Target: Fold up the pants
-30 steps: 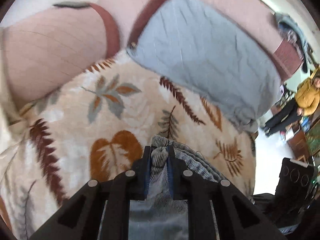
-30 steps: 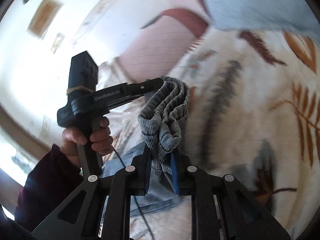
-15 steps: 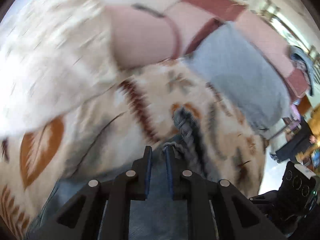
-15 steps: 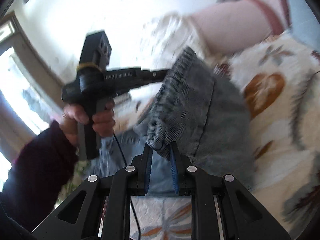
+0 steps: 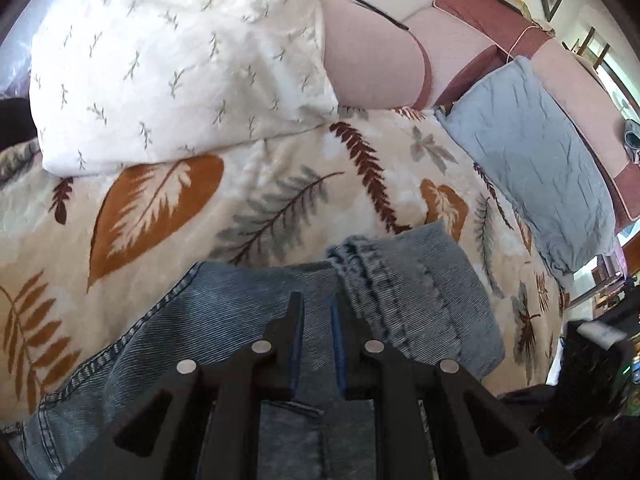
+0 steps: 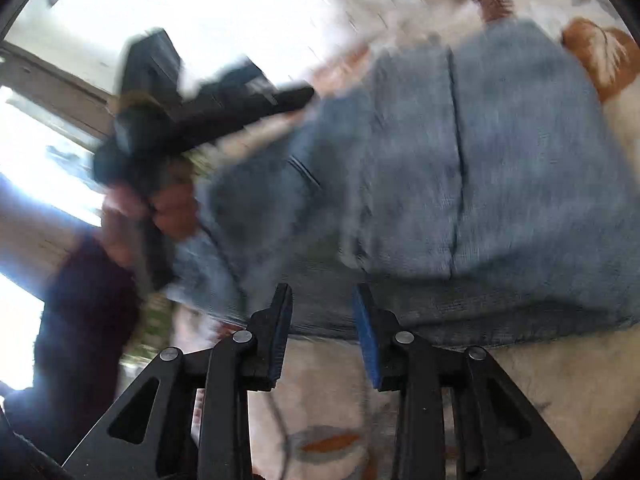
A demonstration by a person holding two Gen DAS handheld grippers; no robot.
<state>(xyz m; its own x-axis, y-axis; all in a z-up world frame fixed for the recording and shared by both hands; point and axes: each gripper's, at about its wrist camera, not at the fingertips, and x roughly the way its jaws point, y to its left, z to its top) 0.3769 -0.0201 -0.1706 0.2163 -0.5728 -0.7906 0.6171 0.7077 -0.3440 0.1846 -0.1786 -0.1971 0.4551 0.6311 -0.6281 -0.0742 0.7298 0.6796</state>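
Pants (image 5: 224, 320) flat on leaf blanket (image 5: 280, 184), folded end just ahead. Left gripper (image 5: 316, 320) pressed together, denim apparently pinched between fingers. Right gripper (image 6: 322, 308) opening, nothing between fingers; hem just beyond tips, long axis crosswise. Left nearer the fold.

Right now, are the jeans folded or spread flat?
Folded: the jeans lie doubled on the leaf-print blanket, hem over the lower layer.

Left hand-held gripper (image 5: 316, 316) closed tight, right hand-held gripper (image 6: 322, 304) jaws opening, both angled downward
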